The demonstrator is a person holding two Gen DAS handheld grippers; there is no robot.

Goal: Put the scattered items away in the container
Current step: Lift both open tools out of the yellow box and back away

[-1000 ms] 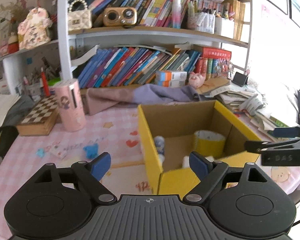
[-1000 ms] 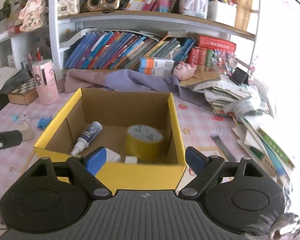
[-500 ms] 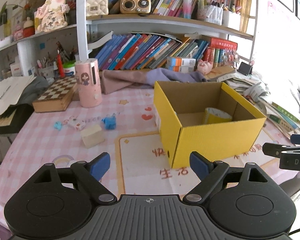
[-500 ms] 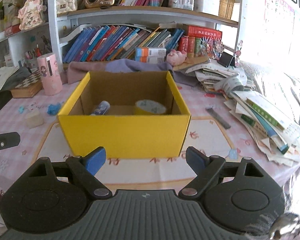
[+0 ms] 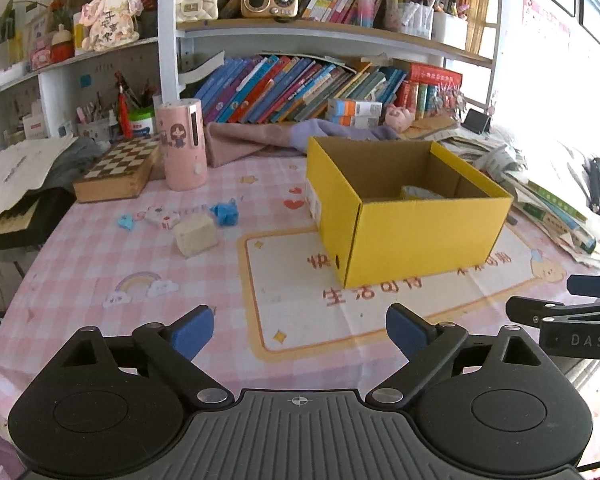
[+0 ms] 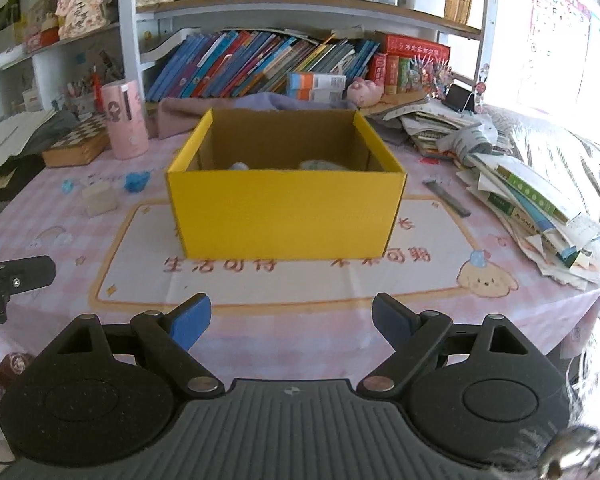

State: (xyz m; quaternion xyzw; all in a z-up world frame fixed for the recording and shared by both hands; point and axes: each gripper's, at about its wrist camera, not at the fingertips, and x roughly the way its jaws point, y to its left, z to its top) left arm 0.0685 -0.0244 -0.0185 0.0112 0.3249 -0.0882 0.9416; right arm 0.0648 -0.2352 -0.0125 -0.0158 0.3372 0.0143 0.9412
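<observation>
- My left tongs [image 5: 300, 330] sit with their blue pads far apart and hold nothing; they hang above the near edge of the desk [image 5: 100, 264].
- My right tongs [image 6: 291, 319] are spread just as wide, also with nothing between the pads, facing the front wall of the box.
- The yellow cardboard box [image 6: 286, 210] stands upright and open-topped on the pale printed mat [image 6: 228, 280] near the middle of the desk; its inside is plain brown card.
- Over the box rim I see only the tops of two things inside, too hidden to name.
- Left of the box, on the pink checked cloth, lie a cream block [image 5: 195, 234], a blue crumpled piece [image 5: 225, 213], a smaller blue scrap [image 5: 125, 222] and a small white printed box [image 5: 162, 216], all near one another and apart from the yellow box.
- A dark flat strip [image 6: 446, 198] lies on the cloth to the right of the box.
- The mat carries a row of orange Chinese characters, partly covered by the box.
- "DAS" reads in white on the black arm of the right tongs in my left view.
</observation>
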